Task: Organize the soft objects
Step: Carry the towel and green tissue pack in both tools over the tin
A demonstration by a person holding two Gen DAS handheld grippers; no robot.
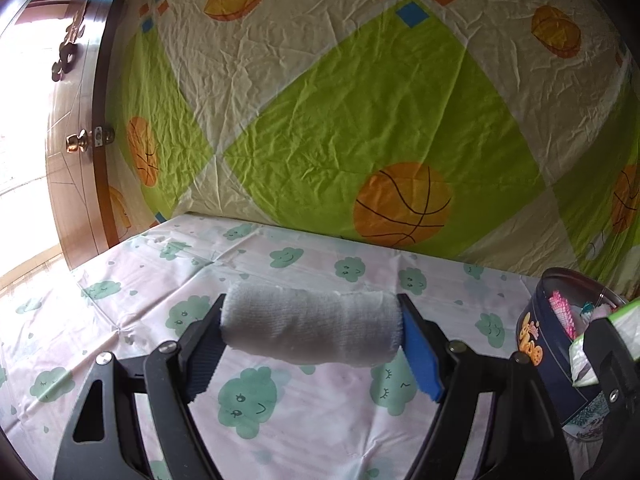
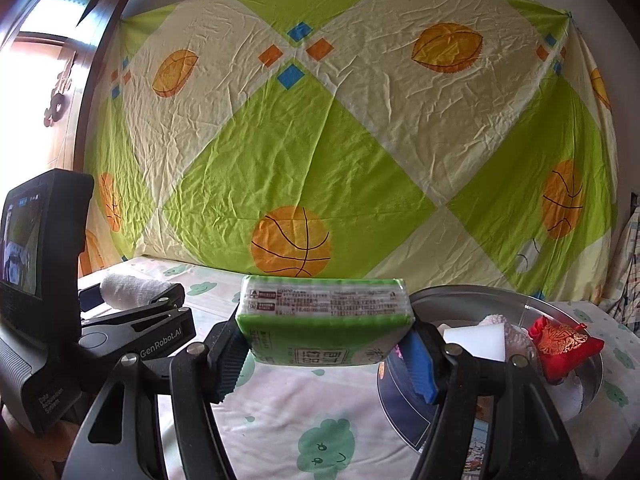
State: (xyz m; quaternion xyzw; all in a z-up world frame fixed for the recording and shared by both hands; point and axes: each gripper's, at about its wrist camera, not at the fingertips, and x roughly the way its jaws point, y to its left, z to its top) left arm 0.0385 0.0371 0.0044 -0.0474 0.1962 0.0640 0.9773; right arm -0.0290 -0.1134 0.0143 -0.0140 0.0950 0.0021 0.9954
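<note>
Got my left gripper (image 1: 312, 336) clamped across a rolled white towel (image 1: 310, 330), pads on both its ends, held up off the cloud-print sheet (image 1: 280, 432). My right gripper (image 2: 326, 344) is squeezing a green tissue pack (image 2: 324, 320) the same way. The round tin (image 2: 592, 368) sits just right of those fingers, with a red pouch (image 2: 560, 344) inside.

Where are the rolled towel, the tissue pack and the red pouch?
rolled towel (image 1: 310, 330): left wrist view, middle of roll.
tissue pack (image 2: 325, 312): right wrist view, printed side.
red pouch (image 2: 562, 346): right wrist view, embroidered front.
</note>
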